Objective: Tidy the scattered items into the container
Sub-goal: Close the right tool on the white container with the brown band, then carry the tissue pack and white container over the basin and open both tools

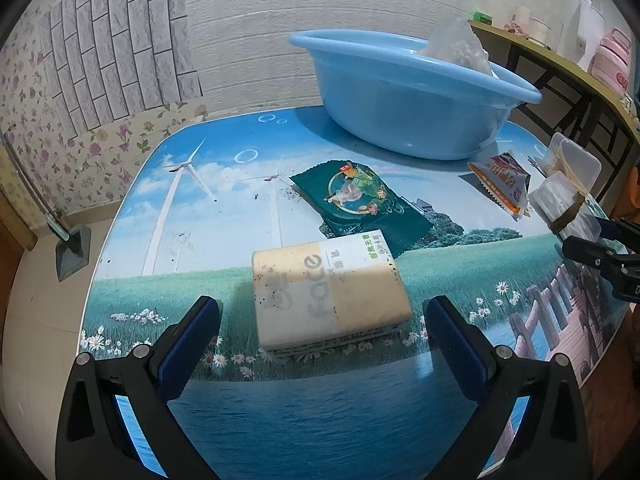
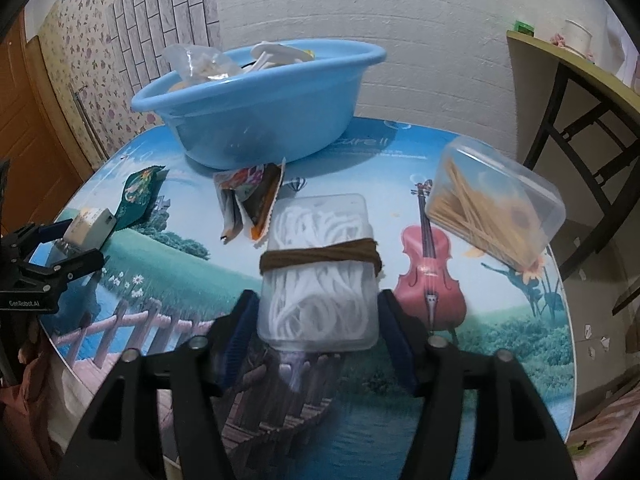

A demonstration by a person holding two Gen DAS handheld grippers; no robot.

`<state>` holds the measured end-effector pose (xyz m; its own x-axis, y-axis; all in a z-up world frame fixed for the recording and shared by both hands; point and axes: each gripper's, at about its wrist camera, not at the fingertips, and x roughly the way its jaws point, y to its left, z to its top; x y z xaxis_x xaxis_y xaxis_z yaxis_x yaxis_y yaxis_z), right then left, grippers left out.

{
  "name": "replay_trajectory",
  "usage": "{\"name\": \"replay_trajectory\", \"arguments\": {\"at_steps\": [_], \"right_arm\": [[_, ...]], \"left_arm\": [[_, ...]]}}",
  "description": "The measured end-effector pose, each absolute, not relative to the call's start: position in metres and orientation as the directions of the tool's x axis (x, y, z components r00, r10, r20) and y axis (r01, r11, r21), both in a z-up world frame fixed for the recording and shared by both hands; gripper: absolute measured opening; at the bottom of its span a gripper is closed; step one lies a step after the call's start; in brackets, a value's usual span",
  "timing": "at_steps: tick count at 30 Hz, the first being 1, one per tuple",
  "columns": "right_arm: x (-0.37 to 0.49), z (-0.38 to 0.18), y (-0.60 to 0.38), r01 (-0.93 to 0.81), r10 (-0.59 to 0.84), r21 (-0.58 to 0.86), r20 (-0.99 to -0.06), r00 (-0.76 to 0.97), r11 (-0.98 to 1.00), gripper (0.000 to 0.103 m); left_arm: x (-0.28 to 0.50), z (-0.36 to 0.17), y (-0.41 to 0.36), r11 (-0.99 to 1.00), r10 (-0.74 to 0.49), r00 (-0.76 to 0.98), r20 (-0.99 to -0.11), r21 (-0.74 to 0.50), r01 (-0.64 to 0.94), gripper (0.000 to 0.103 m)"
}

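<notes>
Clear box (image 2: 318, 268): long axis runs straight away from the right wrist camera toward the blue basin (image 2: 256, 116); translucent, full of white strands, banded by brown cord.
Right gripper (image 2: 318, 320): pinching the box's near end, above the table (image 2: 500, 320).
Left gripper (image 1: 320, 320): spread, tissue pack (image 1: 326, 288) just ahead, lengthwise away.

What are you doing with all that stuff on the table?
Tidying up. The right tool is shut on a clear box of white floss picks. The left tool is open, lined up on a tissue pack. The blue basin already holds some things. A green packet, an orange sachet and a toothpick box are on the table.
</notes>
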<state>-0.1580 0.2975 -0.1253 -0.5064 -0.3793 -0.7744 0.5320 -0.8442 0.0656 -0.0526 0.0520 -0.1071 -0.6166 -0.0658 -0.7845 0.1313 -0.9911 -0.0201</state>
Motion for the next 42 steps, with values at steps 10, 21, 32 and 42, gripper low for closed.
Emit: {"name": "replay_trajectory", "arguments": {"at_steps": [10, 21, 32, 42], "right_arm": [[-0.161, -0.134, 0.296, 0.503, -0.33, 0.023, -0.78, -0.532, -0.864, 0.103], [-0.155, -0.126, 0.3, 0.523, -0.357, 0.025, -0.759, -0.545, -0.852, 0.054], [-0.143, -0.089, 0.3, 0.558, -0.433, 0.034, -0.671, -0.602, -0.829, 0.054], [-0.15, -0.05, 0.283, 0.607, -0.517, 0.062, -0.596, -0.615, -0.793, 0.054]], "left_arm": [[-0.05, -0.105, 0.053, -0.992, -0.061, -0.637, -0.768, -0.023, 0.123, 0.087], [-0.045, -0.098, 0.055, -0.992, -0.057, -0.669, -0.741, -0.032, 0.12, 0.065], [-0.042, -0.049, 0.066, -0.994, -0.047, -0.727, -0.685, -0.04, 0.102, 0.065], [-0.073, 0.001, 0.074, -0.996, -0.022, -0.781, -0.624, -0.056, 0.072, 0.065]]}}
